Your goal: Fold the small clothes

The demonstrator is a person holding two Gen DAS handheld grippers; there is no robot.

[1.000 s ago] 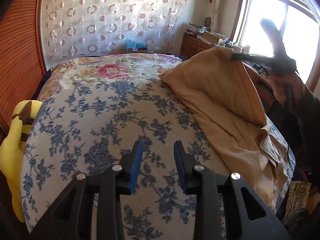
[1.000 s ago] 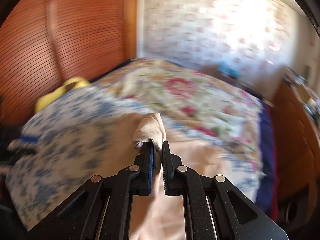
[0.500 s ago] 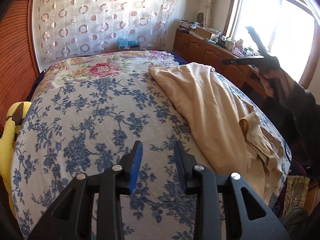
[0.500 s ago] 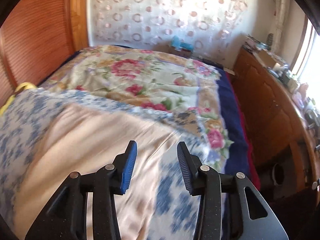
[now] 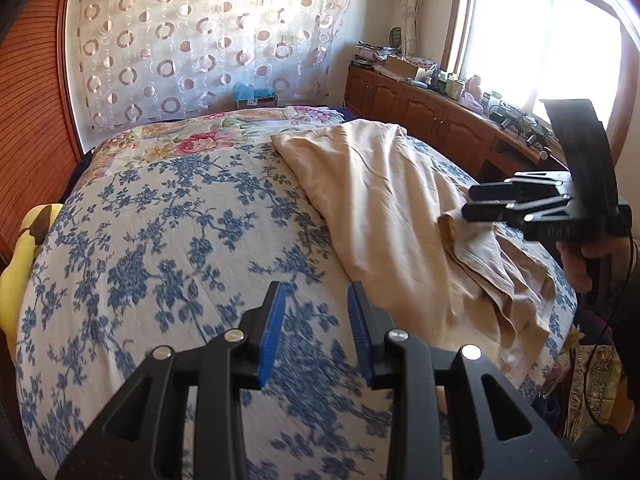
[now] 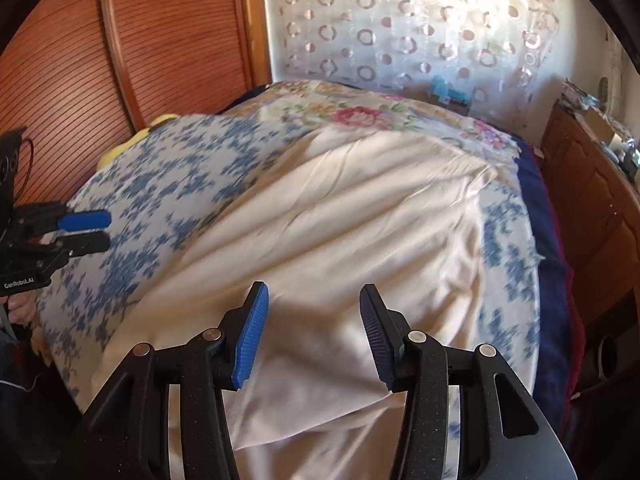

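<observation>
Both grippers spread and empty, the beige garment (image 5: 384,216) lying loose on the bed!

The left gripper (image 5: 316,332) hovers with its jaws parted over the blue-flowered bedspread (image 5: 160,248), and the cloth sits off to its right, not touching. Over on the right wrist view, the right gripper (image 6: 310,334) hangs wide apart directly above the garment's near end (image 6: 344,240), nothing between its blue pads (image 6: 250,334). The cloth runs rumpled from the foot of the bed up toward the pink floral quilt (image 5: 200,140).
</observation>
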